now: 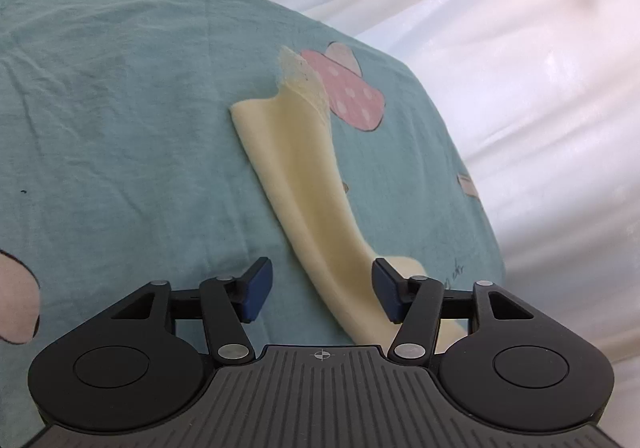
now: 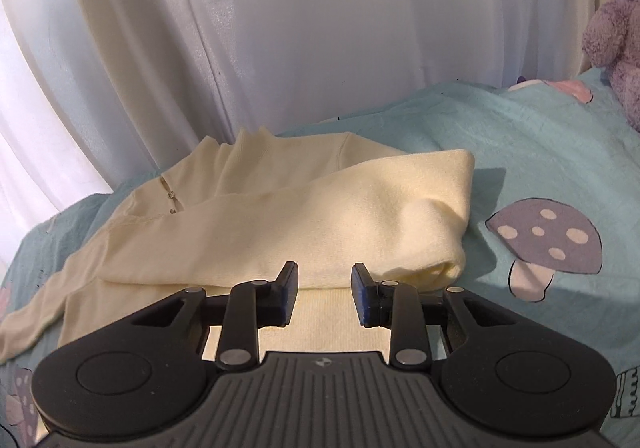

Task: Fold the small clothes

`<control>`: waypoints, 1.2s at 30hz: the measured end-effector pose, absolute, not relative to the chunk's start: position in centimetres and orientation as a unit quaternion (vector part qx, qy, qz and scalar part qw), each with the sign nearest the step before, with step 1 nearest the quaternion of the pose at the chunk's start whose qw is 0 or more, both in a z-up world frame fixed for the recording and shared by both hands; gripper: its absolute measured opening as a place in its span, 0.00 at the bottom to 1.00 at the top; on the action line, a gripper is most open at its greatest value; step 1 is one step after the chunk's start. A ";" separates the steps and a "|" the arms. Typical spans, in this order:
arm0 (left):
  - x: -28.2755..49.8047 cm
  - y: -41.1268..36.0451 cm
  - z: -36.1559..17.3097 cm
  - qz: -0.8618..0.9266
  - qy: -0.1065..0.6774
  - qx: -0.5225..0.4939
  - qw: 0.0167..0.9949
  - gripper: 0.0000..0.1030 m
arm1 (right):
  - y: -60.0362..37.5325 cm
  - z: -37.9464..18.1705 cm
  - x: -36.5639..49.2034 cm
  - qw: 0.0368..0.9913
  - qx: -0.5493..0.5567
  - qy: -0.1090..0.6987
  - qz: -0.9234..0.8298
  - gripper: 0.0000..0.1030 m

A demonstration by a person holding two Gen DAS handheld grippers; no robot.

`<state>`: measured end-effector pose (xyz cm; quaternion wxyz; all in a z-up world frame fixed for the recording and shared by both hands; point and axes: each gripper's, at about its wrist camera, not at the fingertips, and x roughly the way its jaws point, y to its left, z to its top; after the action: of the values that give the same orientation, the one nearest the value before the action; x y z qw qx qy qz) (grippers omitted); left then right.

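A small cream-yellow top lies on a teal bedsheet. In the left wrist view one long sleeve (image 1: 308,184) with a lace cuff stretches away across the sheet, and my left gripper (image 1: 320,290) is open just above its near end, with the fabric between the jaws but not pinched. In the right wrist view the top's body (image 2: 280,224) lies with the other sleeve folded across it; small buttons show at the neck. My right gripper (image 2: 324,294) is open and empty, over the garment's near edge.
The teal sheet (image 1: 120,108) carries mushroom prints (image 2: 548,244). White curtains (image 2: 280,28) hang close behind the bed edge. A purple plush toy (image 2: 616,28) sits at the far right.
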<state>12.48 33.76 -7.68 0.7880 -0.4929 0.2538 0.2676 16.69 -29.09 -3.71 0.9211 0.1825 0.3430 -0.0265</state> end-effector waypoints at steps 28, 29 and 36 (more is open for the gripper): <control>10.7 38.5 -11.9 0.267 0.108 -0.594 0.751 0.17 | -28.0 -2.9 15.4 0.907 0.245 0.342 -0.019 0.28; 10.8 38.6 -11.9 0.266 0.106 -0.594 0.751 0.13 | -28.0 -3.0 15.4 0.907 0.243 0.342 -0.019 0.28; 11.7 34.9 -6.8 0.217 0.088 -0.500 0.834 0.08 | -28.1 -2.8 15.4 0.909 0.244 0.337 -0.019 0.28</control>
<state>11.69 34.89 -6.76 0.8337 -0.5000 0.0881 0.2175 15.39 -28.07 -2.80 0.9091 0.2438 0.3373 -0.0187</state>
